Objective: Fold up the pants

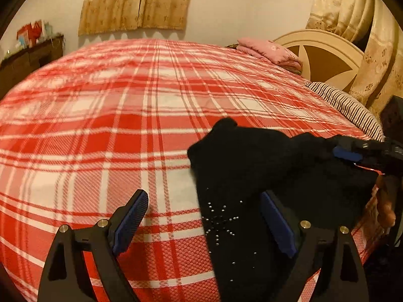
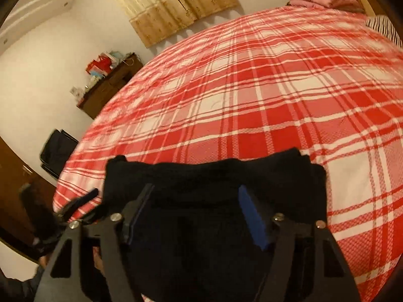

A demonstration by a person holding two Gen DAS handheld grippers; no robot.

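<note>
Pants – black, bunched, studs on one part – lie at near edge of plaid bed. Left gripper spread wide, one finger over pants, nothing pinched. Right gripper spread above pants – holding nothing.

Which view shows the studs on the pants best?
Left wrist: the studs form a clear starburst on the black pants between the open left tongs. Right wrist shows only plain black cloth; no studs visible.
</note>
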